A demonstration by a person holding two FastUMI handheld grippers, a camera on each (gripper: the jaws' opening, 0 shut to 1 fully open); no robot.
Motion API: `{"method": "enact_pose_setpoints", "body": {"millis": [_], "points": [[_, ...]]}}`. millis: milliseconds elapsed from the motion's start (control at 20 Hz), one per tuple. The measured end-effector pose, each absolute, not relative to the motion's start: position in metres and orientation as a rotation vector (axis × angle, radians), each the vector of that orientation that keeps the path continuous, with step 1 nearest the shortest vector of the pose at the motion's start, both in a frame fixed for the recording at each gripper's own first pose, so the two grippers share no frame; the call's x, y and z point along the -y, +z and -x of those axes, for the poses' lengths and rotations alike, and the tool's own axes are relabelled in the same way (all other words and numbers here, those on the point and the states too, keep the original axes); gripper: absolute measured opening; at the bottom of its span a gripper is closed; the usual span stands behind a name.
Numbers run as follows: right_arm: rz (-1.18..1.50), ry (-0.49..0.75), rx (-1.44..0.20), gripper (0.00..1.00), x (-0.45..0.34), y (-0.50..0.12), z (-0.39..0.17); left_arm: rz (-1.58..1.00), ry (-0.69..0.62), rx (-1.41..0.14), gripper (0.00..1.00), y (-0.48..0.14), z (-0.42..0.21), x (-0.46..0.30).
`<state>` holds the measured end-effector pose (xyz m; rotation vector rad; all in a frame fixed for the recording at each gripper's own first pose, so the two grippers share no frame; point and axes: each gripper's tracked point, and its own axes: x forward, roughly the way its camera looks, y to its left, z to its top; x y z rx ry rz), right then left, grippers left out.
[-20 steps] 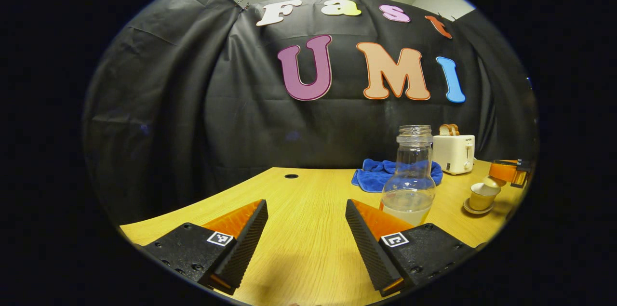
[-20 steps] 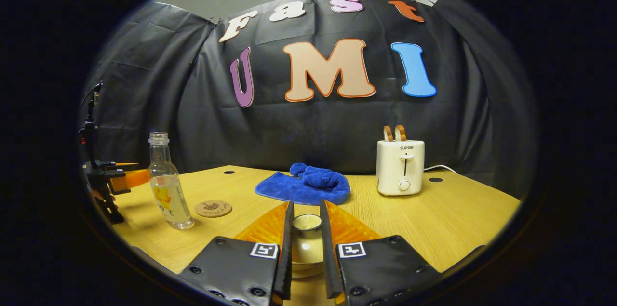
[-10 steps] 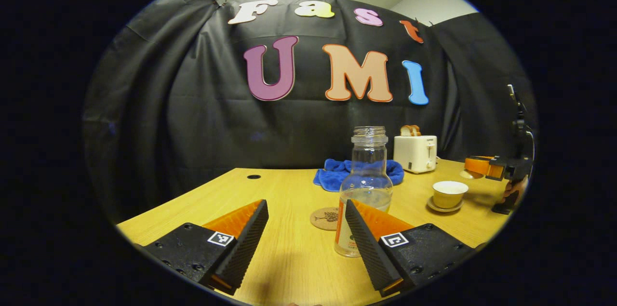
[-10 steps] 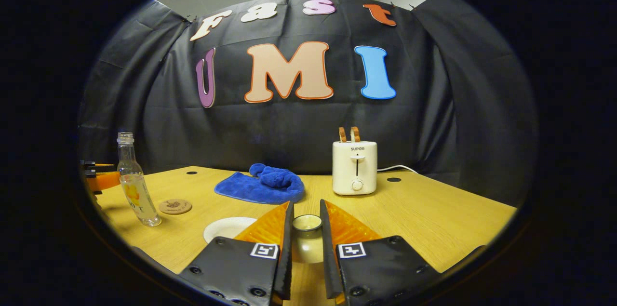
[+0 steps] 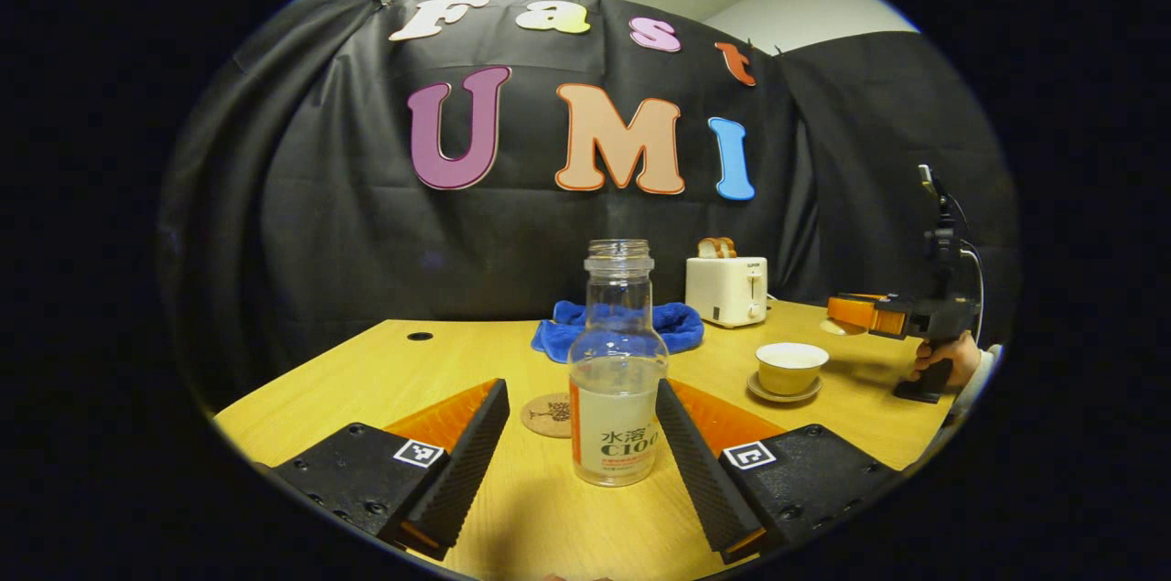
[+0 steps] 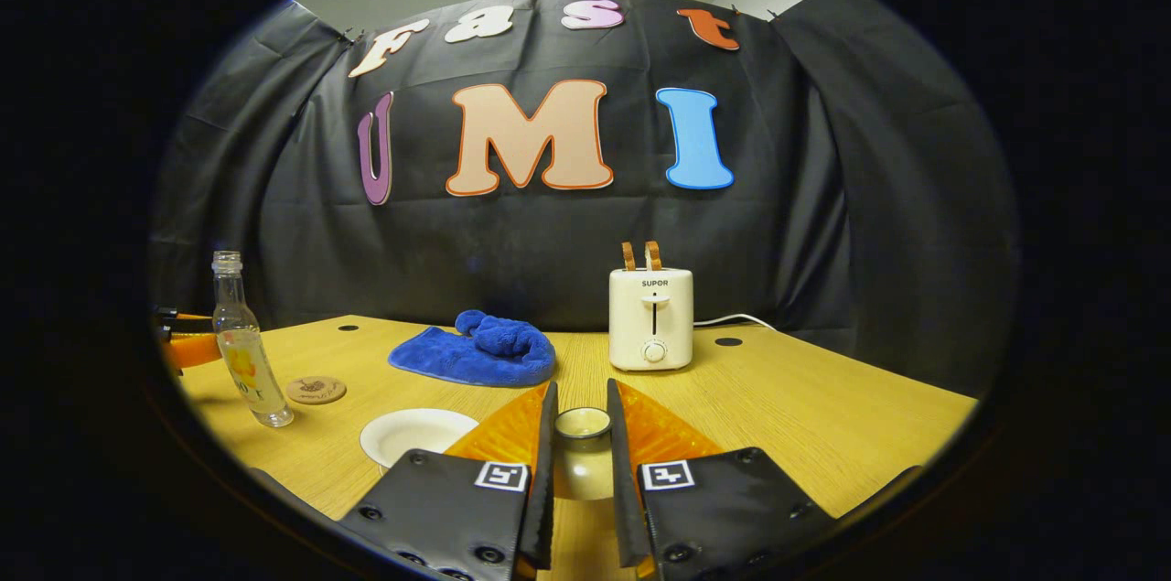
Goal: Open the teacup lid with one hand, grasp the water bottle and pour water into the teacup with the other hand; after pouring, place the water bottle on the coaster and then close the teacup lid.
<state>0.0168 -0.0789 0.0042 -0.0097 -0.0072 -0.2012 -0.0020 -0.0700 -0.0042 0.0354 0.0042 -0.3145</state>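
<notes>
In the left gripper view, going from the left of the frame, the left gripper has its fingers spread wide apart at the bottom, and the water bottle stands upright on the table between them at lower centre, touched by neither as far as I can tell; the wide spread looks meant to take the bottle's body for the pour. Just behind the bottle, partly hidden by it, lies the coaster, kept close as the bottle's final resting place. Further right sits the uncovered teacup on its saucer, and at the right edge the right gripper is held aside by a hand, probably to leave the cup's mouth clear. Whether the cup holds any water cannot be made out. In the right gripper view, the bottle stands at the far left with the coaster beside it, and the left gripper is cut off by the edge. At lower left of centre the teacup's pale rim peeks out, mostly hidden behind the right gripper's body. At bottom centre the right gripper's fingers are clamped on the knob of the teacup lid, so the lid is kept ready for closing; its underside and edge are hidden
</notes>
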Motion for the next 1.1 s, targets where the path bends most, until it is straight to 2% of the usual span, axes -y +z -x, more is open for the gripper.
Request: {"method": "enact_pose_setpoints", "body": {"millis": [400,850,950,1050,1100], "points": [[0.009,-0.193,0.002,0.31,0.078,0.003,-0.017,-0.025,-0.378,-0.058,0.94,-0.013,-0.024,0.095],[0.010,-0.202,0.001,0.31,0.082,0.004,-0.017,-0.025,-0.371,-0.285,0.94,-0.049,-0.044,0.098],[0.010,-0.215,0.004,0.31,0.085,0.004,-0.017,-0.044,-0.370,-0.327,0.91,-0.056,-0.046,0.099],[0.011,-0.216,0.004,0.31,0.085,0.004,-0.016,-0.063,-0.370,-0.339,0.84,-0.057,-0.047,0.099],[0.010,-0.213,0.005,0.31,0.085,0.005,-0.016,-0.069,-0.371,-0.339,0.76,-0.057,-0.049,0.100]]}}
